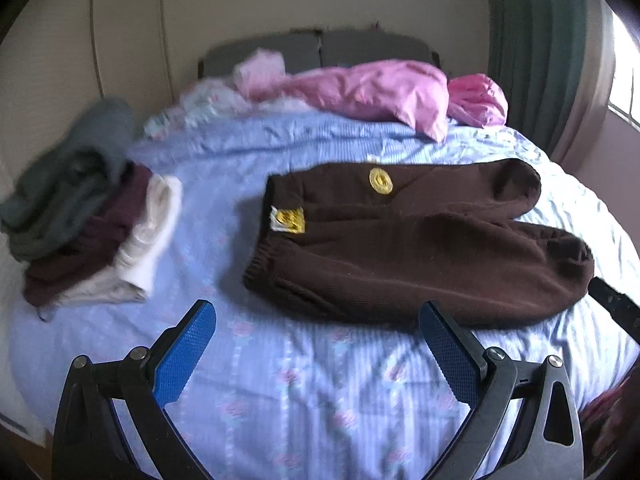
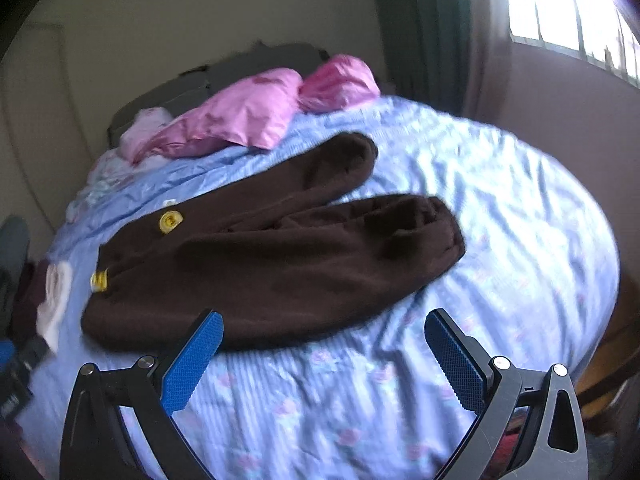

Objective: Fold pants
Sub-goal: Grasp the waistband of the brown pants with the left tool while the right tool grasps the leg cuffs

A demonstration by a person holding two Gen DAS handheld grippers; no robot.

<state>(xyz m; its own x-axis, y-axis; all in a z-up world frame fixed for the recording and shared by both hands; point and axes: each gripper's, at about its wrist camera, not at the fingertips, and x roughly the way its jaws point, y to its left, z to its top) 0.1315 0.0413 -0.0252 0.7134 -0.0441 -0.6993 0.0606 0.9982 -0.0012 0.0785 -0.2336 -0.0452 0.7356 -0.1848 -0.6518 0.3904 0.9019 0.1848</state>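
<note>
Dark brown pants (image 1: 408, 248) lie spread flat on a blue floral bedsheet (image 1: 304, 392), waistband to the left and both legs reaching right. A round yellow badge (image 1: 380, 180) and a yellow tag (image 1: 289, 220) mark the waist end. My left gripper (image 1: 316, 316) hovers open just short of the near edge, with nothing between its blue pads. In the right wrist view the pants (image 2: 272, 264) run from lower left to upper right, the two legs splayed apart. My right gripper (image 2: 322, 322) is open too, its left pad (image 2: 192, 360) over the near hem.
A stack of folded clothes (image 1: 80, 216), grey, maroon and white, sits at the bed's left edge. Pink pillows (image 1: 384, 92) and crumpled bedding lie by the grey headboard (image 1: 320, 46). A green curtain (image 1: 536, 52) and a bright window (image 2: 568, 4) are on the right.
</note>
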